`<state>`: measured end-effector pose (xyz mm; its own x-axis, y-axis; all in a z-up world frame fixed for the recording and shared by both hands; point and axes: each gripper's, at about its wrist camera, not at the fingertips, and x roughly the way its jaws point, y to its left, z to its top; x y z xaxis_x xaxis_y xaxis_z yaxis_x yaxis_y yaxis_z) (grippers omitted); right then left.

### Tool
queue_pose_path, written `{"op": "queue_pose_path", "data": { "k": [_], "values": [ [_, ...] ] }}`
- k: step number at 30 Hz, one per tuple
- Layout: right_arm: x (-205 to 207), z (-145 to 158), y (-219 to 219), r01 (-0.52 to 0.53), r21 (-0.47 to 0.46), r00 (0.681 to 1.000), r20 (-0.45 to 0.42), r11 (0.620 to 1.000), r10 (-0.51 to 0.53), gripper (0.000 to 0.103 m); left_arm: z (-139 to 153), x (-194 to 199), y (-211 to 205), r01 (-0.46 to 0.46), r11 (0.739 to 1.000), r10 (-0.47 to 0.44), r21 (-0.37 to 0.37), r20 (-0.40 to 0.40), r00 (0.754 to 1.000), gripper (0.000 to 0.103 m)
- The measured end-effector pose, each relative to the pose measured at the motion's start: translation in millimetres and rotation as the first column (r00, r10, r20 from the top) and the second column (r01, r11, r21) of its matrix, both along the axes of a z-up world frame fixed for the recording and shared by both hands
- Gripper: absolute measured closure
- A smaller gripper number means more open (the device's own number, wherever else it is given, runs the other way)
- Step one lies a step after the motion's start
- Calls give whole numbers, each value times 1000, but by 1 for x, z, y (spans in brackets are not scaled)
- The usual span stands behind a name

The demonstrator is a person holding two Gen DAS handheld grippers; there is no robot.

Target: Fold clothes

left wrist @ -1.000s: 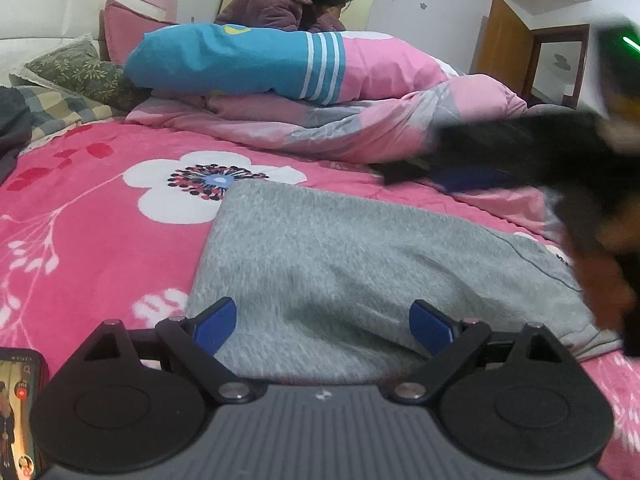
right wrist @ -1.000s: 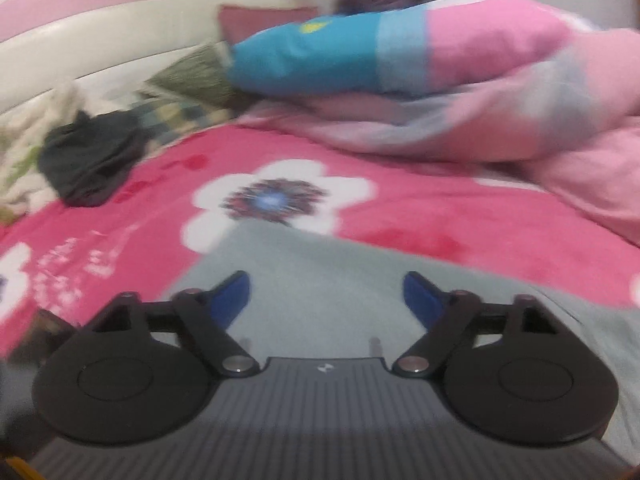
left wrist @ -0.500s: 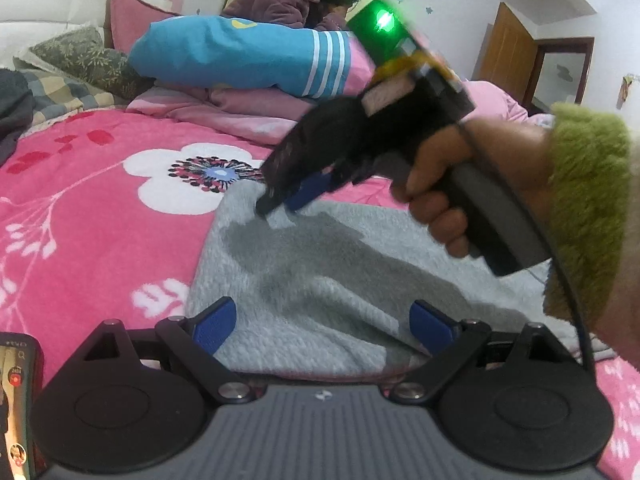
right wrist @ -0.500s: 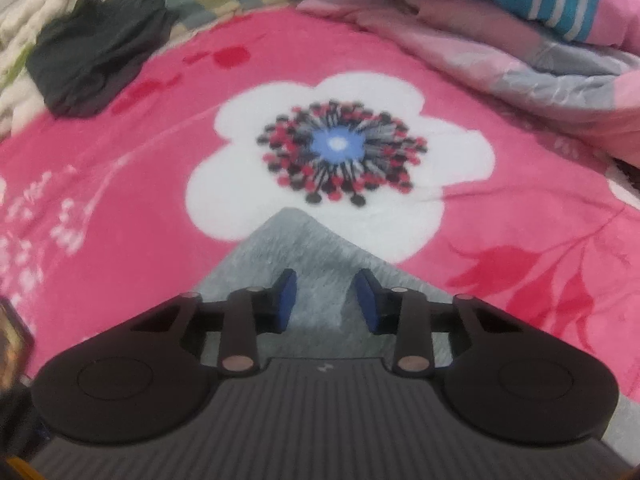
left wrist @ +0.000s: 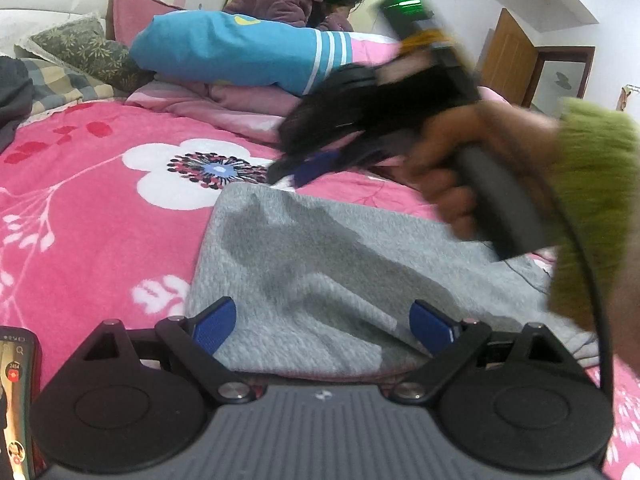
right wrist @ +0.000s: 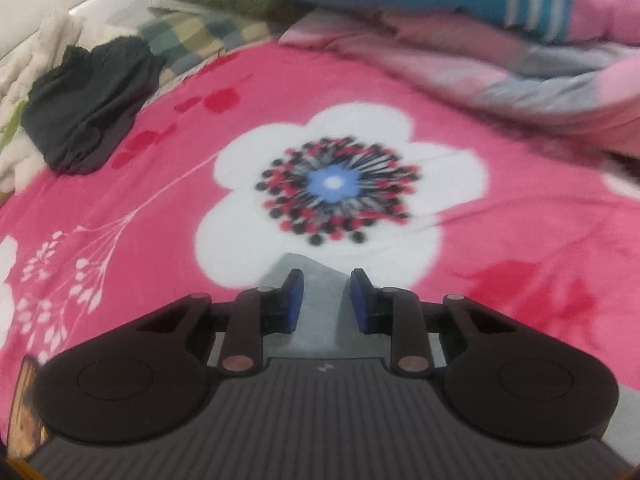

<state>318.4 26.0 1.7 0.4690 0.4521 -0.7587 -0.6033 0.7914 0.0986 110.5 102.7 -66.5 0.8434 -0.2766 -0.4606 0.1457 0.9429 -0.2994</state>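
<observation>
Now right gripper [right wrist: 326,300] narrower, closing astride grey garment's [left wrist: 320,264] far corner

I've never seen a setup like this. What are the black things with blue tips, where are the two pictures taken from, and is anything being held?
There is no robot: a person holds a hand-held gripper in each hand, with a camera on each looking along its blue-padded fingers. The left hand-held gripper is open over the near edge of a flat grey fleece garment lying on a pink flowered blanket. The right hand-held gripper, gripped by a hand in a green sleeve, is closing around the garment's far corner; its pads do not visibly press it yet.
</observation>
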Motion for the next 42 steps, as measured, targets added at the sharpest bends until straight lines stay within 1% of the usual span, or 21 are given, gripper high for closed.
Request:
{"op": "queue_pose_path", "data": {
  "k": [2, 5, 7, 10, 13, 15, 17, 20, 21, 22, 24, 27, 31, 33, 36, 38, 39, 41, 42],
  "values": [
    [-13, 12, -19, 2, -3, 1000, 9, 1000, -2, 78, 0, 0, 1, 3, 1000, -3, -9, -3, 1000, 8],
    [-33, 16, -44, -15, -12, 1000, -19, 1000, 15, 78, 0, -1, 3, 6, 1000, -6, -19, -6, 1000, 8],
    [-45, 4, -55, -24, -32, 998, -54, 999, 22, 78, 1, -1, 3, 7, 1000, -7, -17, -6, 1000, 8],
    [-53, -32, -60, -17, -89, 994, -108, 996, 7, 78, 1, -1, 2, 7, 1000, -7, -8, -4, 1000, 8],
    [-60, -27, -62, -9, -82, 997, -74, 997, 3, 77, 1, -1, 2, 9, 1000, -9, -7, -2, 1000, 8],
    [-67, -15, -66, 0, -72, 998, -58, 997, -4, 77, 1, -1, 2, 10, 1000, -10, -9, -3, 1000, 8],
    [-78, -4, -74, 3, -80, 1000, -17, 997, -4, 77, 2, -2, 1, 10, 1000, -10, -5, -3, 1000, 8],
    [-93, 4, -97, 65, -56, 998, 6, 996, -65, 77, 2, -2, 0, 10, 1000, -10, 3, -3, 1000, 8],
    [-97, 1, -107, 95, -48, 995, 3, 994, -95, 77, 2, -2, 0, 10, 1000, -10, 4, -3, 1000, 8],
    [-100, -7, -115, 122, -47, 992, -10, 991, -123, 77, 2, -2, 1, 10, 1000, -10, 1, -4, 1000, 8],
    [-105, -25, -131, 175, -48, 984, -35, 983, -177, 73, 2, -2, 1, 11, 1000, -11, 1, -4, 1000, 8],
    [-112, -33, -149, 245, 68, 969, -43, 967, -242, 73, 2, -2, 0, 11, 1000, -11, 9, -4, 1000, 7],
    [-135, -16, -165, 308, 125, 949, 25, 943, -314, 72, 2, -2, -1, 12, 1000, -12, 14, -5, 1000, 7],
    [-148, -13, -180, 354, 145, 930, 45, 924, -364, 72, 2, -2, -2, 12, 1000, -12, 19, -6, 1000, 6],
    [-165, -20, -199, 418, 151, 902, 48, 896, -429, 71, 2, -2, -3, 13, 999, -13, 33, -7, 1000, 6],
    [-176, -31, -210, 459, 154, 881, 43, 875, -470, 64, 2, -2, -5, 13, 999, -13, 43, -8, 1000, 5],
    [-180, -38, -216, 477, 167, 872, 27, 863, -488, 58, 2, -1, -6, 14, 999, -13, 50, -9, 1000, 5],
    [-189, -45, -225, 498, 219, 858, 20, 839, -514, 58, 2, -1, -7, 13, 998, -12, 59, -9, 1000, 5],
    [-194, -43, -225, 499, 231, 854, 32, 835, -519, 57, 2, -1, -7, 12, 998, -12, 61, -8, 1000, 5]
  ]
}}
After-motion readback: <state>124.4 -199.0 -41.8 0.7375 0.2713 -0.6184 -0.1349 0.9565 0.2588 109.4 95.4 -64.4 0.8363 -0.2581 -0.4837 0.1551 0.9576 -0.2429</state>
